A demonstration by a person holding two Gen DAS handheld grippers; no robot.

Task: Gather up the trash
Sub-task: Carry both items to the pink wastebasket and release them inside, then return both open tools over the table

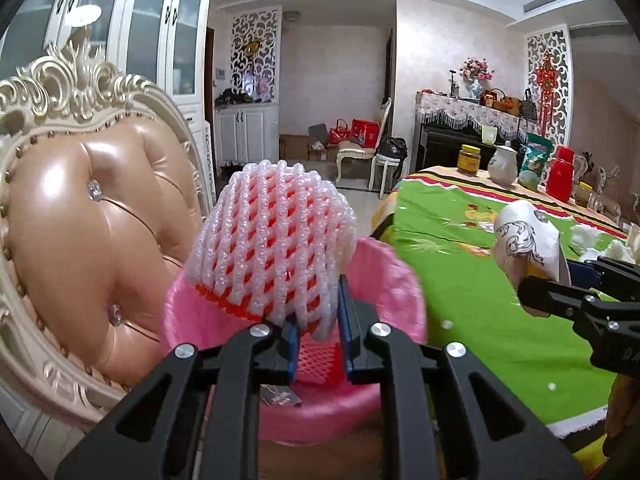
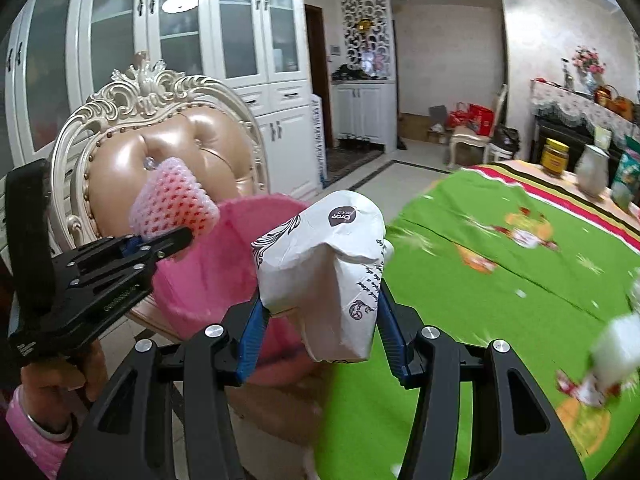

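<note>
My left gripper [image 1: 318,330] is shut on a white foam fruit net with red lining [image 1: 272,240] and holds it just above the pink trash bin [image 1: 400,280] that sits on the chair. The net [image 2: 174,204] and left gripper [image 2: 176,240] also show in the right wrist view, over the bin [image 2: 208,272]. My right gripper [image 2: 320,332] is shut on a crumpled white paper bag with dark print [image 2: 328,264], held at the table's left edge beside the bin. That bag [image 1: 524,236] and right gripper [image 1: 532,292] show at the right of the left wrist view.
An ornate cream chair with a tan leather back [image 1: 80,220] carries the bin. The table with a green cloth [image 2: 500,272] holds white scraps [image 2: 616,344], a jar [image 1: 469,159], a white jug [image 1: 503,165] and a red flask [image 1: 560,174]. White cabinets stand behind.
</note>
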